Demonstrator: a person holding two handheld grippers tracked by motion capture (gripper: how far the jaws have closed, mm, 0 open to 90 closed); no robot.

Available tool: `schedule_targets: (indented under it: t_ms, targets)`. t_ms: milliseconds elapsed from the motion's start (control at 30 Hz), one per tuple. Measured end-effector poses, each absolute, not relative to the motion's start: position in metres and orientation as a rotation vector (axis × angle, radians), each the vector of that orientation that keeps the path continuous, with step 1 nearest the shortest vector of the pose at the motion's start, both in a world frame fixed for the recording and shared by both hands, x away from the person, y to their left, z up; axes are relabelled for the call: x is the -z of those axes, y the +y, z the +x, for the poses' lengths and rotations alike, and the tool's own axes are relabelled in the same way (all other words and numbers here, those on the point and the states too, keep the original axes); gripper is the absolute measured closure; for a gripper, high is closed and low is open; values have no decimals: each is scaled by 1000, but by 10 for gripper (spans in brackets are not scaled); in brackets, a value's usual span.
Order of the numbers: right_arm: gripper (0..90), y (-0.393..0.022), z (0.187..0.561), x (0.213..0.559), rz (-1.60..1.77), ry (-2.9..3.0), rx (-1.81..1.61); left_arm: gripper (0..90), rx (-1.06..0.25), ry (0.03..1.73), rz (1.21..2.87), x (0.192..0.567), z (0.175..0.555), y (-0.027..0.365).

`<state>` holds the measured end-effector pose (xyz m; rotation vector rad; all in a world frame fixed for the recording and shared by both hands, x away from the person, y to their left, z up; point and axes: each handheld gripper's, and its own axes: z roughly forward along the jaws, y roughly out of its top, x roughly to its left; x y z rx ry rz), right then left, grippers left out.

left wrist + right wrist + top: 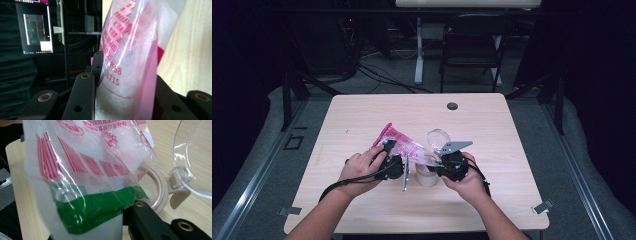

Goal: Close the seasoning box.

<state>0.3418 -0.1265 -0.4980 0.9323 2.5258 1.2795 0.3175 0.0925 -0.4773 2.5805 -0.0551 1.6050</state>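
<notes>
Left claw [398, 161] clamped on plastic bag [404, 147], right claw [443, 164] pinching its other end.

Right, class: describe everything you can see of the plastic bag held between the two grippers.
The plastic bag is clear, crinkled film printed with pink-red text and stripes, with a green band at one end and white powder or grains inside. It hangs tilted above the table, the left gripper clamped on one end and the right gripper pinching the green end, over a round container.

A lab or recording studio — black curtains, a lit monitor [37, 27], floor cables [377, 75], a folding chair [474, 42].
</notes>
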Motion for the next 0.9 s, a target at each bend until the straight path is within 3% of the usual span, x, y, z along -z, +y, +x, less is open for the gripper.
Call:
schedule_targets:
  t_ms: [900]
  targets:
    - [900,-118,336,496,906,2506,-1291,747,-1401,230,2482,504,314,109]
